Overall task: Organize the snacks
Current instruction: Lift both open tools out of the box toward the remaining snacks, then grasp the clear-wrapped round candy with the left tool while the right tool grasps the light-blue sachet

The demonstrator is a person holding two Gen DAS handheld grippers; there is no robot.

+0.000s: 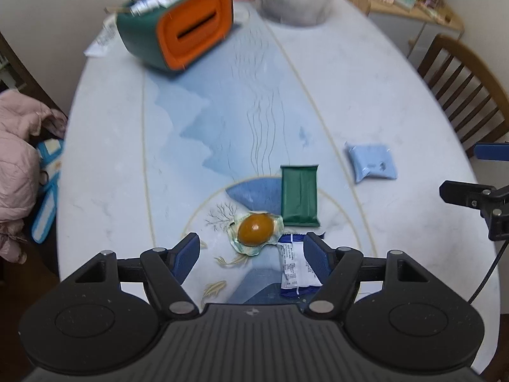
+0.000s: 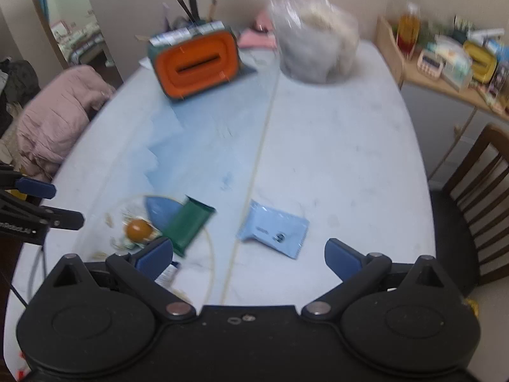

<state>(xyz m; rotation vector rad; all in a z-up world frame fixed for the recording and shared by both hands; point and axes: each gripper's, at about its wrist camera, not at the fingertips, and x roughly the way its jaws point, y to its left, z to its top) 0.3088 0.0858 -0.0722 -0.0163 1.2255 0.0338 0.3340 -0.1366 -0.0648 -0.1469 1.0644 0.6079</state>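
above the table, both grippers tilt steeply down.

Left wrist view: steeply down over near table edge, close above green packet. Right wrist view: further right, less steep, showing more far wall. Shared: green packet, orange-fronted box, light-blue pouch.

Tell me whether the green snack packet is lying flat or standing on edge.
Lying flat. The green packet rests with its broad face up on the table, beside the wrapped egg.
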